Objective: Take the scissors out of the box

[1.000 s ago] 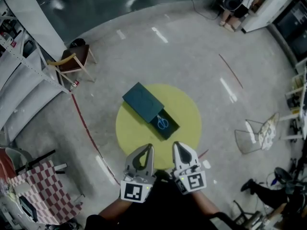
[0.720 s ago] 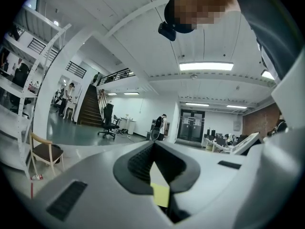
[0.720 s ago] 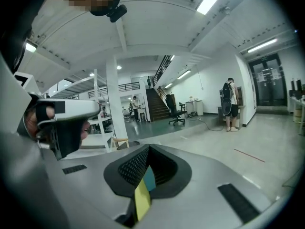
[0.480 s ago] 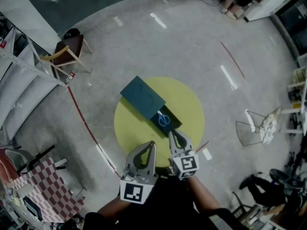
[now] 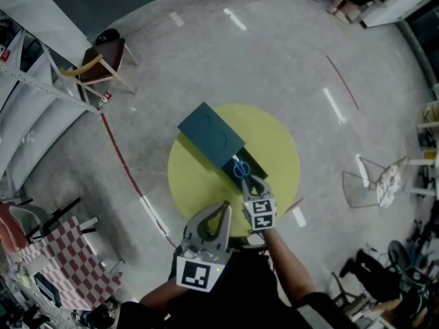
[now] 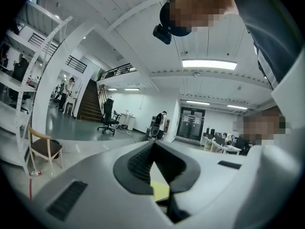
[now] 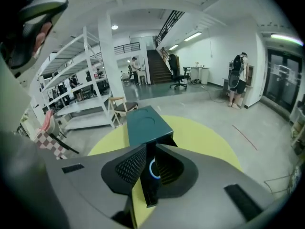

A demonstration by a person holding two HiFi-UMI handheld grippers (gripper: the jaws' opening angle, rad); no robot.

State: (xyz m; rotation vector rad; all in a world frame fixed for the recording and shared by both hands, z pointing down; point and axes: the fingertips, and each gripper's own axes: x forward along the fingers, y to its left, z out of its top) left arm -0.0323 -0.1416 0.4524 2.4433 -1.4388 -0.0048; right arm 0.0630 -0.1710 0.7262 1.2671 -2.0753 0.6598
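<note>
A dark teal box (image 5: 211, 134) lies on the round yellow table (image 5: 195, 184), its lid slid back to leave the near end open. Blue-handled scissors (image 5: 240, 168) lie in that open end. My right gripper (image 5: 248, 181) hangs just short of the scissors, jaws open by a narrow gap. In the right gripper view the right gripper (image 7: 150, 147) points at the box (image 7: 147, 124), and a blue scissor ring (image 7: 153, 169) shows through the gap. My left gripper (image 5: 223, 205) stays at the table's near edge, shut and empty; the left gripper (image 6: 152, 145) looks out across the room.
A wooden chair (image 5: 103, 64) and white shelving (image 5: 27, 115) stand at the left. A checked-cloth seat (image 5: 51, 256) is at the lower left. A wire chair (image 5: 374, 184) stands to the right. A red line (image 5: 123, 163) runs across the floor.
My right gripper has moved forward over the table to the open end of the box, close to the scissors. The left gripper has stayed near the table's edge.
</note>
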